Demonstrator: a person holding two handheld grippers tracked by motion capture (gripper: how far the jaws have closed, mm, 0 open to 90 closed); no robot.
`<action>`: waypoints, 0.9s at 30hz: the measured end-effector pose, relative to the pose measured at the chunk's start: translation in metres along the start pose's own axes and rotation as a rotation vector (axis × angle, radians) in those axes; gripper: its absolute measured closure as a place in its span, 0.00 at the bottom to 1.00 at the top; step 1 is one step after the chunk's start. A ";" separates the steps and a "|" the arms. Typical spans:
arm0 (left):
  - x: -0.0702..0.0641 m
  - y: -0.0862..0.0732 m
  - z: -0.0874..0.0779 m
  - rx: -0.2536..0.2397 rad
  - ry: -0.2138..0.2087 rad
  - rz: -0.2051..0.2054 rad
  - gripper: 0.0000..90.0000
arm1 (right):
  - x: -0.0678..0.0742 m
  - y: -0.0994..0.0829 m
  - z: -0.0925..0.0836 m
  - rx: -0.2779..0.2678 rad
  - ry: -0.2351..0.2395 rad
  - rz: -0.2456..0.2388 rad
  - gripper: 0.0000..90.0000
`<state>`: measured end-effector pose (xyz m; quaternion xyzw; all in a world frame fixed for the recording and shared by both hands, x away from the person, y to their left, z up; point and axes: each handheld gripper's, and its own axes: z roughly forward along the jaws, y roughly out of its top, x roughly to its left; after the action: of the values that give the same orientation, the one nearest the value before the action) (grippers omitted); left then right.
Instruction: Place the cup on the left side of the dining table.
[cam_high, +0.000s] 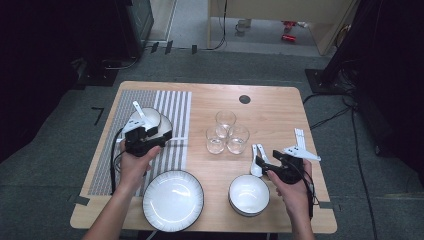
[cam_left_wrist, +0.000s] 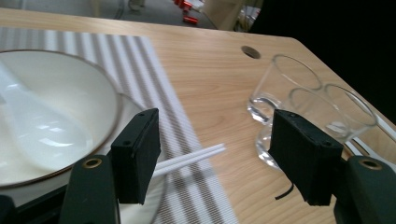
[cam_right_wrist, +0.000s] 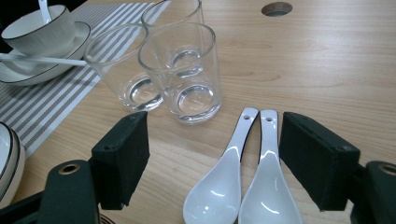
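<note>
My left gripper (cam_high: 159, 134) hovers open over the striped placemat (cam_high: 172, 102), beside a white bowl (cam_high: 152, 117) on a plate. In the left gripper view the bowl (cam_left_wrist: 70, 93) holds a white spoon (cam_left_wrist: 42, 130). White chopsticks (cam_left_wrist: 196, 156) lie across the plate's rim, below the gap of the left gripper (cam_left_wrist: 212, 140). My right gripper (cam_high: 267, 161) is open at two white spoons (cam_high: 257, 151). The right gripper view puts both spoons (cam_right_wrist: 243, 182) side by side on the wood between the right gripper's (cam_right_wrist: 210, 135) pads, untouched.
Three clear glasses (cam_high: 225, 132) stand clustered mid-table, just beyond the spoons (cam_right_wrist: 180, 70). A large white plate (cam_high: 173, 200) and a stack of bowls (cam_high: 248, 194) sit near the front edge. A round hole (cam_high: 244, 99) is in the tabletop at the back.
</note>
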<state>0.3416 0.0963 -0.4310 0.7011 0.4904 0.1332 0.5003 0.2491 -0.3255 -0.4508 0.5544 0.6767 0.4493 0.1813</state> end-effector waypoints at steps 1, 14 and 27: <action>-0.004 0.001 0.005 0.004 -0.002 0.007 0.38 | 0.000 0.000 0.000 0.000 0.000 0.001 0.28; -0.042 0.006 0.063 0.083 -0.083 0.056 0.46 | -0.003 0.000 -0.001 0.000 -0.007 0.008 0.30; -0.064 0.006 0.103 0.187 -0.015 0.099 0.57 | -0.002 -0.002 0.002 0.008 -0.002 0.005 0.30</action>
<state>0.3841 -0.0154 -0.4542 0.7690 0.4618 0.1063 0.4291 0.2503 -0.3263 -0.4537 0.5573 0.6769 0.4464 0.1788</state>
